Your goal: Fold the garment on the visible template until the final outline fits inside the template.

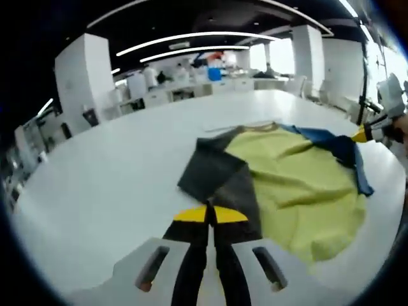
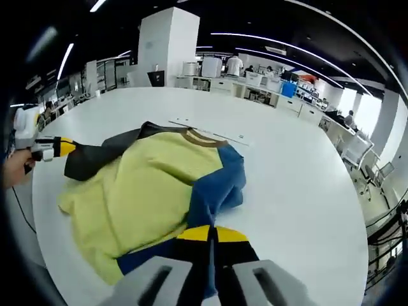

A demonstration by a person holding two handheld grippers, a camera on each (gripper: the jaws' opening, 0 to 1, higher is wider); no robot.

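A yellow garment point(image 1: 287, 185) lies crumpled on the white table point(image 1: 115, 172), with its brown collar point(image 2: 201, 138) at the far side. It has a dark grey sleeve point(image 1: 213, 169) and a blue sleeve point(image 2: 220, 182). My left gripper point(image 1: 210, 214) has its yellow-tipped jaws pressed together on the near edge of the dark grey sleeve. It also comes into the right gripper view point(image 2: 60, 148), at the tip of that sleeve point(image 2: 95, 159). My right gripper point(image 2: 211, 233) is shut on the blue sleeve and appears in the left gripper view point(image 1: 366, 134) at the blue cloth point(image 1: 338, 146).
Faint thin marks point(image 2: 213, 132) lie on the table just beyond the collar. A person's hand point(image 2: 13, 167) holds the left gripper. Desks, white pillars point(image 2: 167, 44) and chairs point(image 2: 356, 150) stand past the table's far edge. Bare tabletop point(image 2: 299, 185) spreads around the garment.
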